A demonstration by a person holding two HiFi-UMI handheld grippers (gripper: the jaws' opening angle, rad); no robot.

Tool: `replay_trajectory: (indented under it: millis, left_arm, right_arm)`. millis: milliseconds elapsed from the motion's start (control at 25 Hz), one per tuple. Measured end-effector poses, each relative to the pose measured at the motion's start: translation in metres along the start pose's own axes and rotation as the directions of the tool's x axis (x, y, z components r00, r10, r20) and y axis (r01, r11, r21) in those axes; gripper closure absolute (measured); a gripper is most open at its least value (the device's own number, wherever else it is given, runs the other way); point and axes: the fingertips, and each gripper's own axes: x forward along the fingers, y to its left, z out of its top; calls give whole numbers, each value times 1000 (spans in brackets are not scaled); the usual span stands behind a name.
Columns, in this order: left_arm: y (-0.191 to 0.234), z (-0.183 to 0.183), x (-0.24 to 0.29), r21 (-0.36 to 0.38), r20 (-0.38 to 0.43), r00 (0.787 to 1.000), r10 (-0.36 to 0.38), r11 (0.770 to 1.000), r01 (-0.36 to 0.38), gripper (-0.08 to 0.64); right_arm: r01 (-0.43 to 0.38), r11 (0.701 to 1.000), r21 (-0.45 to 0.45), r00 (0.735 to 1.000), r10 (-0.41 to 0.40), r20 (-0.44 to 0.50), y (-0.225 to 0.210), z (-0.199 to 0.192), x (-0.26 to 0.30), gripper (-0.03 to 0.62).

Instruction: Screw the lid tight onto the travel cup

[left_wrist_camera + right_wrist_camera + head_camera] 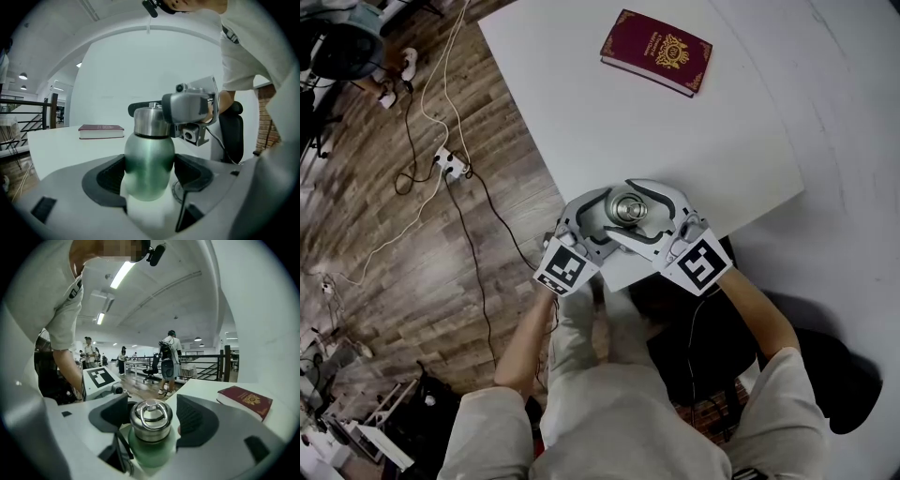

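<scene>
Green cup (152, 452) stands upright on the surface (581, 112), lid (149, 122) up. Left gripper (150, 169) clamps its body, and right gripper (151, 416) sits loose around the lid.

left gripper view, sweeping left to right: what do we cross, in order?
black railing → red book → green travel cup → black chair → brick wall
</scene>
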Motion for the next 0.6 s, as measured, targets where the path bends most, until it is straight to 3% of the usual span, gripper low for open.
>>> replay_trajectory:
  millis: [360, 600]
  left_arm:
    - [1, -1, 0, 18, -6, 1000, -6, 1000, 6, 229]
    - [1, -1, 0, 22, -8, 1000, -6, 1000, 6, 230]
  right_arm:
    - [-170, 984, -61, 982, 163, -96, 6, -10, 4, 310]
    - [-147, 987, -65, 986, 141, -84, 5, -11, 4, 331]
